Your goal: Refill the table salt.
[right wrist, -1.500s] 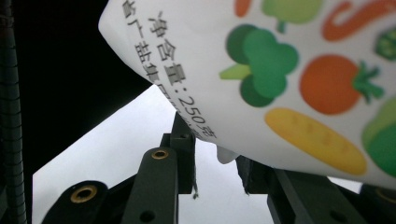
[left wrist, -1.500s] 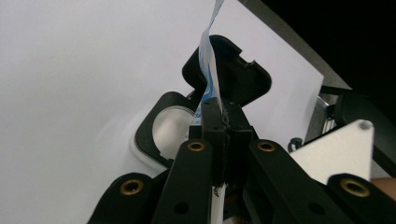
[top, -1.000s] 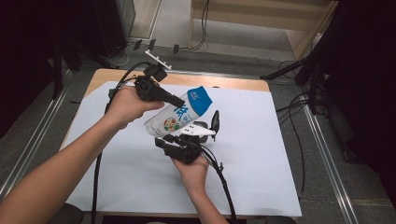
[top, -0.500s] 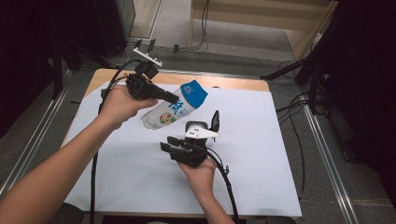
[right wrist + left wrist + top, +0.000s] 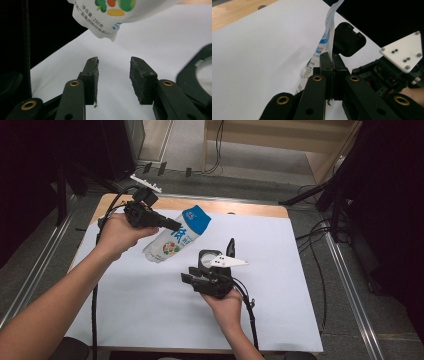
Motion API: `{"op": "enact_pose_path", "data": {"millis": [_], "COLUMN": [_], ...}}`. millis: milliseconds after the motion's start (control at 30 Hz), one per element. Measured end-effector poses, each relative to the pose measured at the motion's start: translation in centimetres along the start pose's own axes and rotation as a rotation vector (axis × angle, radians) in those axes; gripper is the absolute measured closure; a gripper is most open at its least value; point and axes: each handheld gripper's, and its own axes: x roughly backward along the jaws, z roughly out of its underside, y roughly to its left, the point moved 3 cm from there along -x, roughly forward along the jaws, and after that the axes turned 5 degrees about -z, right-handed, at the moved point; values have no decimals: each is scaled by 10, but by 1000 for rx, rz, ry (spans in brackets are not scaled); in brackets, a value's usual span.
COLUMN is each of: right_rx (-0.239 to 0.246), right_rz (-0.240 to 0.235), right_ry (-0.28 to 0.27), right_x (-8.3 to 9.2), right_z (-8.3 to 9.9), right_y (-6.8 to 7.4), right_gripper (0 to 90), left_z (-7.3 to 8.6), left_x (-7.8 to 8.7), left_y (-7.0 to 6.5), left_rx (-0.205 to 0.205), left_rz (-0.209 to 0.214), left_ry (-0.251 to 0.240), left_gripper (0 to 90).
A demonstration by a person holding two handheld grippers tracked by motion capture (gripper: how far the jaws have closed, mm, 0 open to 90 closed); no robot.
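A white pouch with a blue top and printed fruit point(image 5: 172, 242) hangs tilted above the paper. My left gripper point(image 5: 174, 225) is shut on its edge; in the left gripper view the thin pouch edge point(image 5: 329, 27) rises out of the closed left gripper point(image 5: 332, 60). My right gripper point(image 5: 192, 277) sits lower and to the right of the pouch, apart from it. In the right gripper view the right gripper point(image 5: 113, 70) stands open with nothing between its pads, and the pouch's bottom corner point(image 5: 110, 22) hangs above and beyond them.
White paper point(image 5: 280, 285) covers most of a wooden table point(image 5: 250, 209). A black rounded frame with a pale centre point(image 5: 204, 255) lies on the paper just beyond the right gripper. Cables trail from both grippers. Dark floor and stands surround the table.
The left hand has carried the pouch up and to the left, away from the right gripper. The right hand has shifted slightly toward the near edge.
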Motion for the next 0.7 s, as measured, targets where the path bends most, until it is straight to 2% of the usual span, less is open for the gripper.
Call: {"op": "enact_pose_path", "data": {"millis": [67,133,167,367,500,700], "right_rx": [11,13,19,45,40,48], "right_rz": [11,11,16,29,23,40], "right_ry": [2,6,12,18,16,29], "right_x": [5,7,13,26,32,43], "right_z": [0,0,0,1,1,3], "right_y": [-3,-3,-6,-9,-11,-14], "right_gripper": [594,593,585,574,571,568], "left_z": [3,4,5,11,12,14], "left_x": [0,0,0,-2,-3,-4], "left_y": [3,5,7,22,31,44], "left_rx": [-7,-8,-9,18,24,41], "left_rz": [-12,-5,-17,-18,-27,-45], "left_ry": [5,8,9,14,14,0], "left_gripper": [900,900,900,900,900,900]}}
